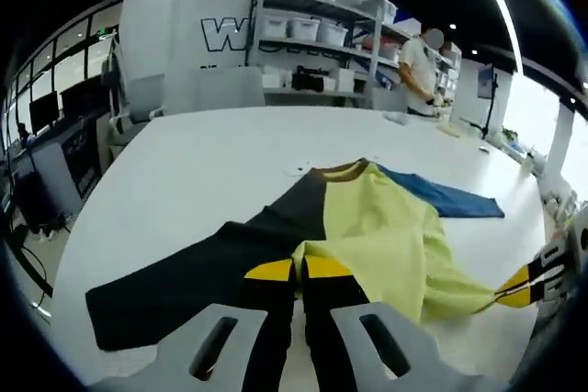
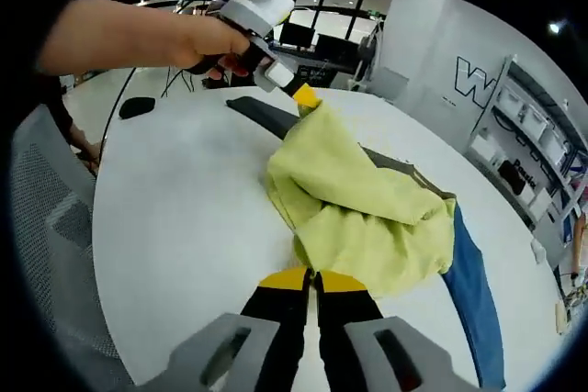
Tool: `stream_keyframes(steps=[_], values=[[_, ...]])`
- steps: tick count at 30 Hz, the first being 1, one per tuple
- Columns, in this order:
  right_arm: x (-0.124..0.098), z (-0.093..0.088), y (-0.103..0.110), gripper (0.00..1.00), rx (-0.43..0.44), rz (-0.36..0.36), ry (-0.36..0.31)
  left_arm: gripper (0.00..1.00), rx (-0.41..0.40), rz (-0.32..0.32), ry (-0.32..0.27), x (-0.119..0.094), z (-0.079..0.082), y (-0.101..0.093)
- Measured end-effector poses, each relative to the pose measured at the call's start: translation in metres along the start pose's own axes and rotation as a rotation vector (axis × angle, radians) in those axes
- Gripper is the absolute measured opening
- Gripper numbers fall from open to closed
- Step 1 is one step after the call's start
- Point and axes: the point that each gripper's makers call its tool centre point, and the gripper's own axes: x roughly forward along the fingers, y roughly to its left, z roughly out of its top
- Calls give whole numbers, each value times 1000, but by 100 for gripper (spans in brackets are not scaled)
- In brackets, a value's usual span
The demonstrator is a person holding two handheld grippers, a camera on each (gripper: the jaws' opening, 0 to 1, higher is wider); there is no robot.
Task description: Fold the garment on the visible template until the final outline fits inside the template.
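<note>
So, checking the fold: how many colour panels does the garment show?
3: garment has a yellow-green panel bunched centre, a black panel on one side, a blue panel opposite. More may be hidden.

We see a white table (image 1: 184, 172) ahead of our fingers, carrying a garment (image 1: 367, 227) in black, yellow-green and blue panels. Its black sleeve lies flat on the tabletop beyond the left fingers; the blue part lies flat past the right fingers, the yellow-green cloth bunched between.
</note>
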Motion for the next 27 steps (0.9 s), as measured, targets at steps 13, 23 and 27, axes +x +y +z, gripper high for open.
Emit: stream_keyframes(steps=[13,23,27], values=[[-45,-18,-28,0,44,-59,-26,0,42,-26,45,-46,-24,-27],[-70,-41,-21,0,-4,2,-5,0,47,-31,107,-85,-66,-31],[-76,-48,-19,0,-13,34,-1,0,39,-20,129,-99,-80,-23]])
